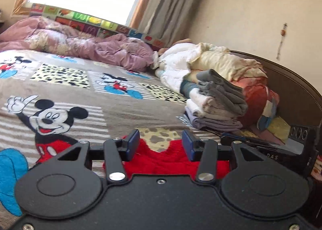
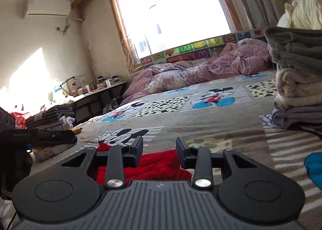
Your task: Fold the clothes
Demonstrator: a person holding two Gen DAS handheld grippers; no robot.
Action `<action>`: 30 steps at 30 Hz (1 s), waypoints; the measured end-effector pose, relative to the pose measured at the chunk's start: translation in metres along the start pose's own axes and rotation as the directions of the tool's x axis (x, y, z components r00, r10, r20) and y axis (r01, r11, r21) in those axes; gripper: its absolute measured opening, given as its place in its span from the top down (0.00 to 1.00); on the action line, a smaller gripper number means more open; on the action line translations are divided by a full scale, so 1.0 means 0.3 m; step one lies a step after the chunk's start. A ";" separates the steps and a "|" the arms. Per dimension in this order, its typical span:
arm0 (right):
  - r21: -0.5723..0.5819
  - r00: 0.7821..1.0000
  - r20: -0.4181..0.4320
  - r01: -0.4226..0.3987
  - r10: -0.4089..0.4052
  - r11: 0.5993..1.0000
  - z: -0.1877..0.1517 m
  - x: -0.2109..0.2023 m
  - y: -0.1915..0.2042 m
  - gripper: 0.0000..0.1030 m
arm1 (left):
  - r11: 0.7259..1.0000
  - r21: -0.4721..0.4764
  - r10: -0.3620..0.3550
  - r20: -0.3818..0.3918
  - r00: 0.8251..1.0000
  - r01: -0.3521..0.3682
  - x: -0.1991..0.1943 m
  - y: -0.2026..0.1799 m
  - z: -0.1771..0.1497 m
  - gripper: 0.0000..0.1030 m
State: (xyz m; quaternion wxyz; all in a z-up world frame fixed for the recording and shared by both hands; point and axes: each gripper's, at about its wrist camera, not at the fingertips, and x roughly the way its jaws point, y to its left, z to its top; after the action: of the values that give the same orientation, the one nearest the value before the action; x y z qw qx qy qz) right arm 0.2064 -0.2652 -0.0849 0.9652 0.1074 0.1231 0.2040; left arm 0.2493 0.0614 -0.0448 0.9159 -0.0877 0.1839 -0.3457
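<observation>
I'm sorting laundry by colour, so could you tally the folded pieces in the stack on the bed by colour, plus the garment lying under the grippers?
Grey folded pieces: 2, as far as the layers show
Cream or white folded pieces: 2
Lavender folded pieces: 1
Red knit garment: 1
Total: 6

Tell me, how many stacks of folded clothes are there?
2: one stack on the bed's right side, another pile off its left edge. More may be hidden.
</observation>
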 end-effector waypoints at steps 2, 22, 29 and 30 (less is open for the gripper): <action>-0.103 0.998 -0.050 -0.031 0.026 0.994 -0.027 0.011 0.059 0.63 | 0.994 0.113 -0.007 -0.048 0.999 0.013 0.028 -0.056 -0.038 0.57; -0.251 0.972 -0.223 -0.135 0.078 0.959 -0.105 0.032 0.155 0.63 | 0.976 0.217 0.069 -0.205 0.976 -0.024 0.081 -0.072 -0.149 0.52; -0.268 0.992 -0.109 -0.096 0.069 0.959 -0.013 0.072 0.122 0.55 | 0.965 0.255 0.069 -0.001 0.998 -0.067 0.144 -0.063 -0.065 0.53; -0.263 0.993 -0.097 -0.091 0.067 0.960 -0.002 0.094 0.112 0.53 | 0.964 0.258 0.071 0.005 0.997 -0.070 0.165 -0.056 -0.063 0.53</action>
State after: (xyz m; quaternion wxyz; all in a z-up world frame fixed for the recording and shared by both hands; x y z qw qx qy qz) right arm 0.2190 -0.2233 -0.0823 0.9557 -0.0279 0.1323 0.2616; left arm 0.2659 0.0152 -0.0710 0.9309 0.0393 0.1425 -0.3341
